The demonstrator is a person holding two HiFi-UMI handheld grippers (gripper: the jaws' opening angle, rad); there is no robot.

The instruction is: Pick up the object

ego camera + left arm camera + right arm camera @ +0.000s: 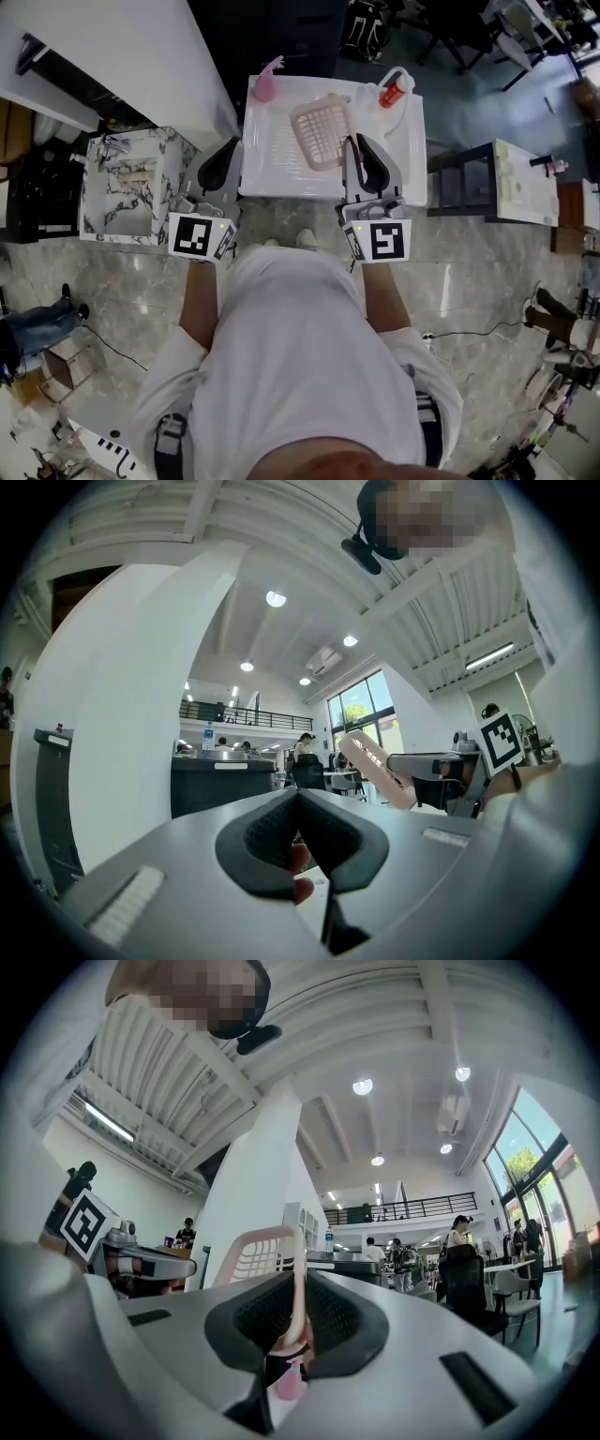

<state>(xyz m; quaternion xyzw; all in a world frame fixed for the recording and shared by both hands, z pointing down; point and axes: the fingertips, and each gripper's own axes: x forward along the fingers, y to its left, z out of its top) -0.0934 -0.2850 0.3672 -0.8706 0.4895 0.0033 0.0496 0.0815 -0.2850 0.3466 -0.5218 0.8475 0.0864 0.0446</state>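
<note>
A pink slatted plastic basket [322, 131] is over the white table [272, 164]. My right gripper [353, 148] is shut on its near right rim. In the right gripper view the thin pink rim [298, 1297] runs upright between the pads, and the basket's lattice wall [251, 1258] rises to the left. The left gripper view shows the basket [375, 766] edge-on and tilted, off to the right. My left gripper [225, 157] is beside the table's left edge. Its pads [298, 808] meet with nothing between them.
A pink spray bottle [266, 82] stands at the table's far left corner. A red bottle [391, 94] lies at the far right. A marble-patterned box [122, 187] is left of the table, a white counter [122, 56] behind it, and a side table [520, 183] to the right.
</note>
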